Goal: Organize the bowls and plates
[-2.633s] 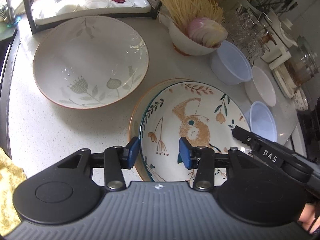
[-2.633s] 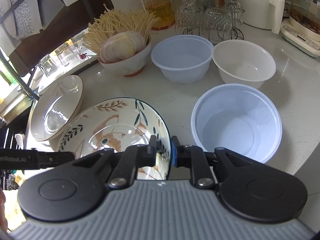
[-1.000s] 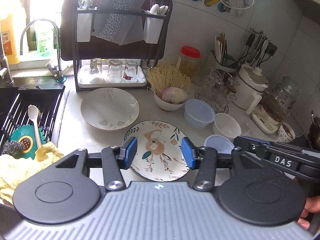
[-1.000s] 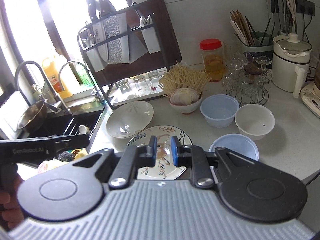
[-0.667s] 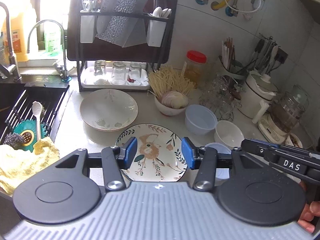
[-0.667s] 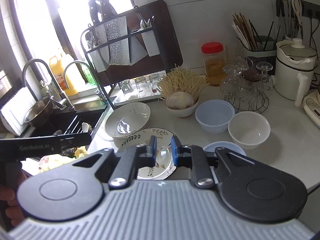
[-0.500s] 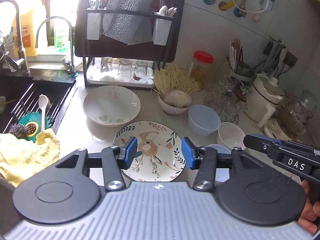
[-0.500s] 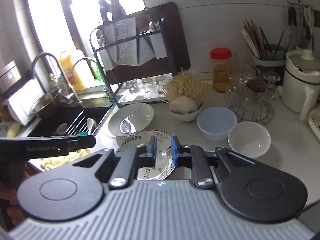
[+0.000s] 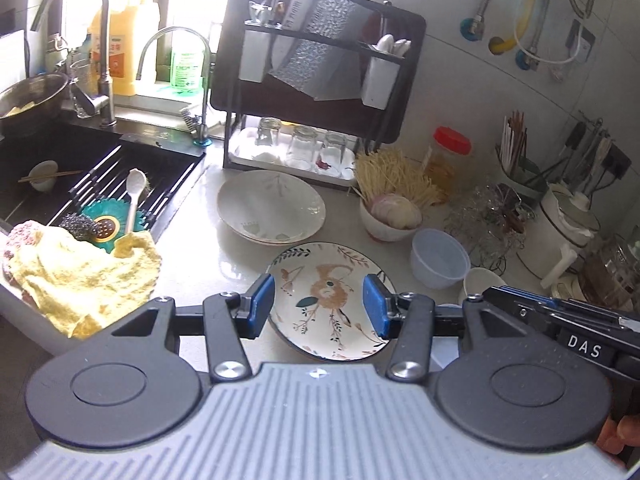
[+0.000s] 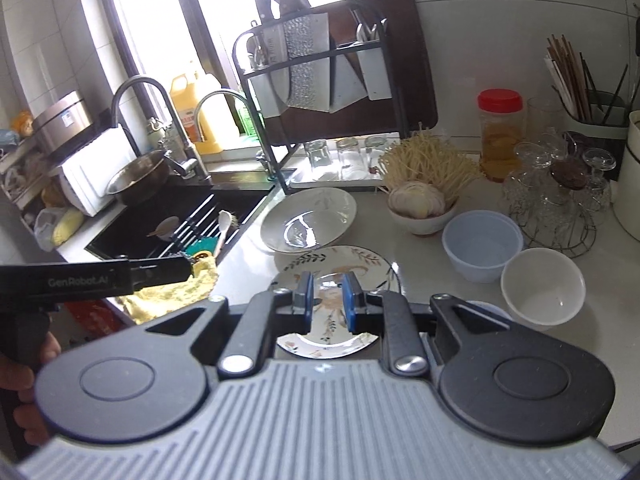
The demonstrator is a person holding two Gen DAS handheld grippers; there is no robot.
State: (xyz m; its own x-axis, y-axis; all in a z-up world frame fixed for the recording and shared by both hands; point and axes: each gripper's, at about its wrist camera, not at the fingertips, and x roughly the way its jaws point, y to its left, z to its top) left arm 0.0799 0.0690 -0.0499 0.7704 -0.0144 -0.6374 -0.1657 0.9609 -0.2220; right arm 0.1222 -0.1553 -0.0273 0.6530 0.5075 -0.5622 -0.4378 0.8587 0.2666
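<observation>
A painted plate with a squirrel picture (image 9: 330,300) lies on the counter near its front edge, also in the right wrist view (image 10: 332,272). A large white floral bowl (image 9: 271,206) (image 10: 308,219) sits behind it. A blue plastic bowl (image 9: 440,258) (image 10: 482,244) and a white bowl (image 9: 482,284) (image 10: 542,284) stand to the right. My left gripper (image 9: 319,306) is open and empty, high above the painted plate. My right gripper (image 10: 327,300) is open by a narrow gap and empty, also held high above the plate.
A bowl of noodles and sliced onion (image 9: 390,210) stands behind the blue bowl. A dish rack with glasses (image 9: 304,92) is at the back. The sink (image 9: 80,176) with a yellow cloth (image 9: 80,276) is left. A glass rack (image 10: 556,192) and appliances are at the right.
Both grippers have risen and pulled back from the counter, so the plates look smaller. The right gripper has opened a little; earlier it was shut at the painted plate's rim.
</observation>
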